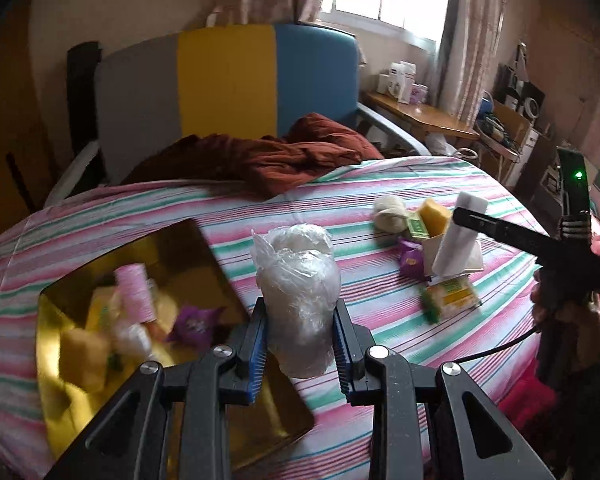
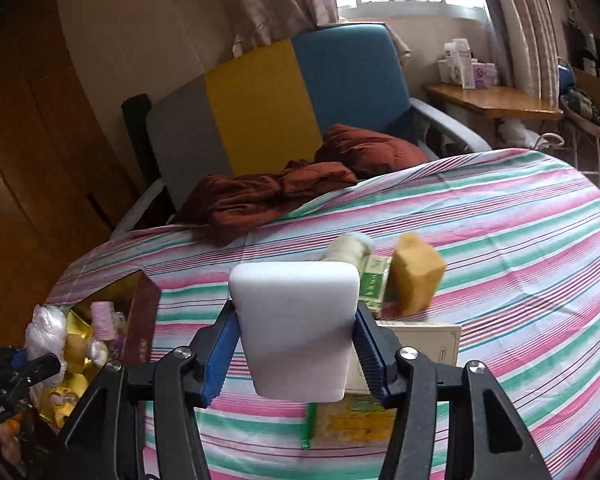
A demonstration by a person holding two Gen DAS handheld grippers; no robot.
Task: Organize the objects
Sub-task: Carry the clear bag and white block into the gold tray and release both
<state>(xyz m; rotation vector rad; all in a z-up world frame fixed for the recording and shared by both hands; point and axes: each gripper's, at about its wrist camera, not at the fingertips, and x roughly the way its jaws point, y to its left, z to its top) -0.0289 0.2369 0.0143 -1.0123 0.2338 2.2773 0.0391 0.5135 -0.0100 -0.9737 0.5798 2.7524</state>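
Note:
My left gripper (image 1: 300,332) is shut on a clear plastic-wrapped white bundle (image 1: 296,280), held above the striped bed beside a gold-lined box (image 1: 236,436) holding several items. My right gripper (image 2: 296,350) is shut on a white foam block (image 2: 296,324), lifted over a pile of loose items: a yellow sponge (image 2: 416,276), a cream yarn roll (image 2: 346,250), a green packet (image 2: 374,280), a white box (image 2: 428,340) and a yellow-green pack (image 2: 352,420). The right gripper (image 1: 466,236) with the block (image 1: 458,236) also shows in the left wrist view, the box (image 2: 140,312) and bundle (image 2: 46,330) in the right.
The striped sheet (image 1: 380,184) covers the bed. A rust-red blanket (image 1: 260,160) lies at its far edge against a grey, yellow and blue chair (image 1: 228,84). A wooden side table (image 1: 420,114) with bottles stands by the window. A purple packet (image 1: 412,260) lies in the pile.

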